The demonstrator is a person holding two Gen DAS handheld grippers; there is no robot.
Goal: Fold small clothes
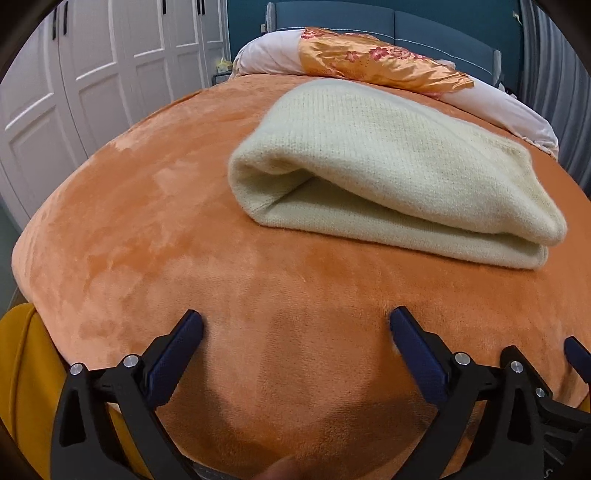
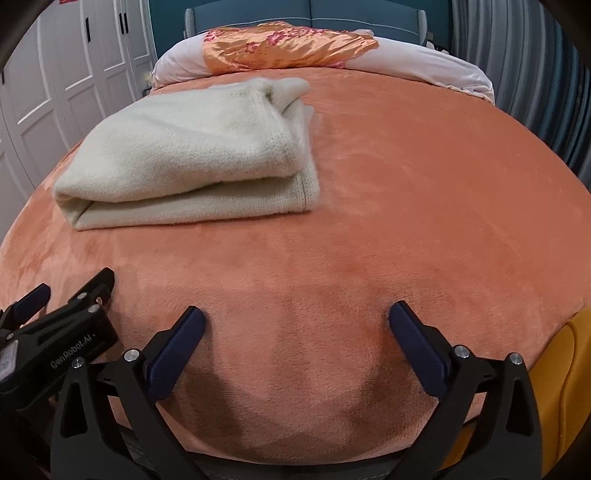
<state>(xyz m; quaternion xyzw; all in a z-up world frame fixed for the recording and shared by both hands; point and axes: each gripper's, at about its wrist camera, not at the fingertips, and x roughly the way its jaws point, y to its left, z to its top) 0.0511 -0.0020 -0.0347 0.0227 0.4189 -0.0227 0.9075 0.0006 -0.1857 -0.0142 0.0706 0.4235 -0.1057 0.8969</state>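
A cream knitted garment (image 1: pixel 391 177) lies folded in a thick bundle on the orange plush bedspread (image 1: pixel 155 229). In the right wrist view the same garment (image 2: pixel 192 158) sits to the upper left. My left gripper (image 1: pixel 295 325) hovers open over bare bedspread, well short of the garment, nothing between its blue pads. My right gripper (image 2: pixel 295 321) is open too, over bare bedspread (image 2: pixel 424 192), empty. The left gripper's black body (image 2: pixel 62 332) shows at the lower left of the right wrist view, and a right fingertip (image 1: pixel 576 354) peeks in at the left view's right edge.
A pink quilt with an orange floral satin panel (image 1: pixel 373 62) lies rolled at the head of the bed, before a blue headboard (image 1: pixel 369 18). White wardrobe doors (image 1: pixel 96 66) stand to the left. Yellow fabric (image 1: pixel 18 387) hangs by the bed's near edge.
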